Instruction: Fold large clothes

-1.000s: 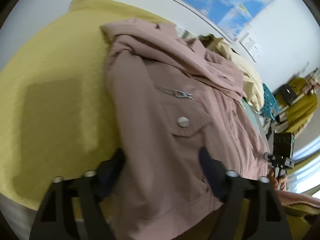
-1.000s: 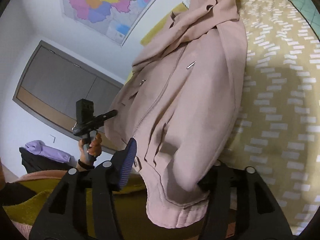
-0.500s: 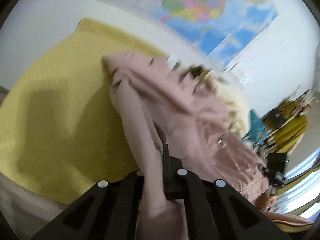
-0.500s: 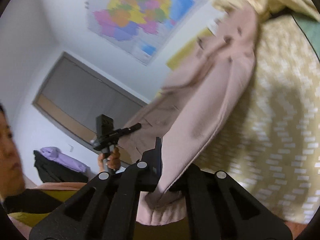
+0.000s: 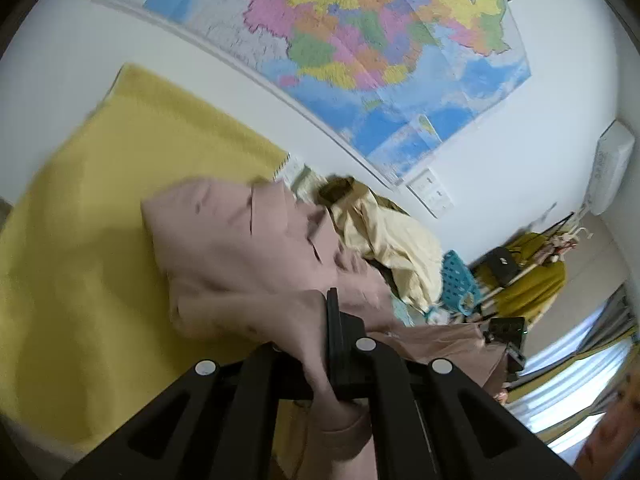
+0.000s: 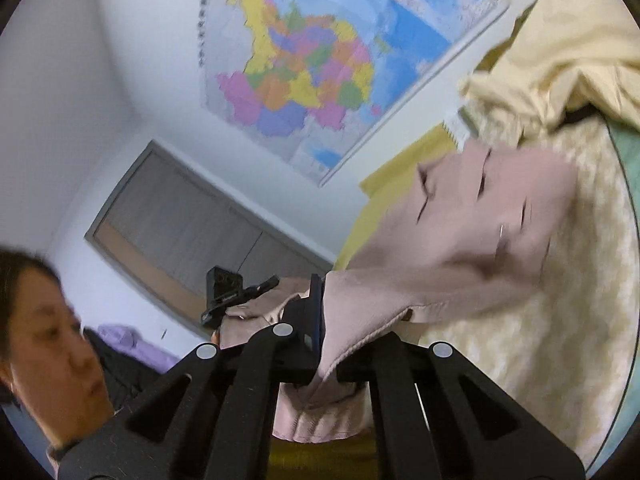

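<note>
A dusty pink jacket (image 5: 248, 256) is lifted off the yellow-covered table (image 5: 100, 208), its upper part still trailing on the cloth. My left gripper (image 5: 320, 344) is shut on one bottom corner of the jacket. My right gripper (image 6: 320, 320) is shut on the other bottom corner of the jacket (image 6: 472, 232), whose hem hangs below the jaws. The left gripper (image 6: 236, 292) also shows in the right wrist view, and the right gripper (image 5: 508, 340) shows in the left wrist view.
A cream garment (image 5: 384, 236) is piled at the table's far end, also in the right wrist view (image 6: 560, 56). A patterned beige cloth (image 6: 560, 320) covers the right side. A blue basket (image 5: 456, 280) and a clothes rack (image 5: 536, 272) stand beyond. A map (image 5: 360, 40) hangs on the wall.
Both grippers have shut on the jacket's bottom corners and risen, lifting the lower part of the jacket off the table. Both cameras now tilt up toward the wall.
</note>
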{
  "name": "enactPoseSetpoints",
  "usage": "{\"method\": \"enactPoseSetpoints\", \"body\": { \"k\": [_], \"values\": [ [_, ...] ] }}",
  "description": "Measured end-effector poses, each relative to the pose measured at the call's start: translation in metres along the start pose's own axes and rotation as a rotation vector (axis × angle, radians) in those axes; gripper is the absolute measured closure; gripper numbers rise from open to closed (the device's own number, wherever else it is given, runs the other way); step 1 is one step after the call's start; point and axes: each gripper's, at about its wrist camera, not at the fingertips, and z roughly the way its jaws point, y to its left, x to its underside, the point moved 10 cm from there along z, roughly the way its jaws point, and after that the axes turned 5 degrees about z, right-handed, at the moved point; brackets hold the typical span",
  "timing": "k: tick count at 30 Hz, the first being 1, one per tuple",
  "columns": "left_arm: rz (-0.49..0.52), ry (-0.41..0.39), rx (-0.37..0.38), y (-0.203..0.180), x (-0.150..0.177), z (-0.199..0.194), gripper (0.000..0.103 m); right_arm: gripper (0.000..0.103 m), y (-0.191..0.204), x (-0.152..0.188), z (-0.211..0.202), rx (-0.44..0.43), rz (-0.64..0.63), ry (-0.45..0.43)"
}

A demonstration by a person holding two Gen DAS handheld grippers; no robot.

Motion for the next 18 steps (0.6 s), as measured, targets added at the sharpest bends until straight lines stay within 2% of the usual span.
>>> {"method": "enactPoseSetpoints", "body": {
  "k": [3,8,12,16,18],
  "values": [
    [-0.010,0.032,-0.023,0.012,-0.041,0.024,0.101,0.099,-0.014,-0.042,0.016,0.032,0.027,-0.027],
    [-0.069,0.107,-0.126,0.062,-0.084,0.076,0.101,0.099,-0.064,-0.107,0.053,0.110,0.134,-0.042],
    [-0.118,0.177,-0.180,0.105,-0.098,0.121,0.101,0.099,-0.121,-0.138,0.078,0.186,0.230,-0.034],
    [-0.159,0.240,-0.235,0.138,-0.104,0.164,0.099,0.099,-0.180,-0.149,0.097,0.284,0.333,-0.019],
    [-0.160,0.246,-0.242,0.146,-0.106,0.173,0.099,0.095,-0.203,-0.150,0.103,0.338,0.361,-0.015]
  ]
}}
